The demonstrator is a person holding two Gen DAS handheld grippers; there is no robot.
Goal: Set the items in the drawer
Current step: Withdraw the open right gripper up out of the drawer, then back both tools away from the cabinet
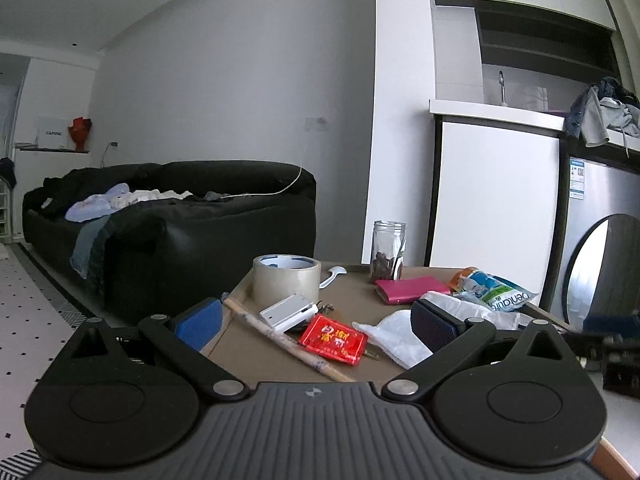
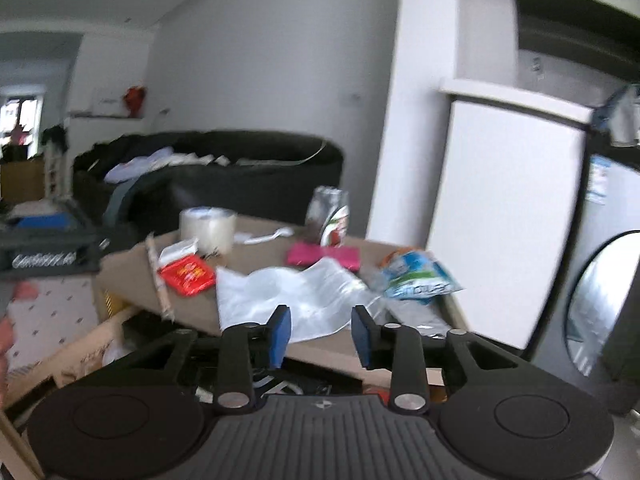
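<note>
Drawer (image 2: 80, 356) is standing open below the bench (image 1: 256, 344); items are still lying on top; left tongs (image 1: 316, 320) and right tongs (image 2: 322, 334) are both gaping apart, holding nothing

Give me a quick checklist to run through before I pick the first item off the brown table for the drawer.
1. Left tongs open and holding nothing: ok.
2. Right tongs open and holding nothing: ok.
3. Items within view on the brown table: ok; the flat red packet, the white rectangular box and the clear roll of packing tape lie ahead of the left tongs.
4. Crumpled clear plastic bag in front of the right tongs: ok.
5. Drawer open with room: cannot tell; the right wrist view is blurred.
6. Clear glass jar upright: ok.
</note>
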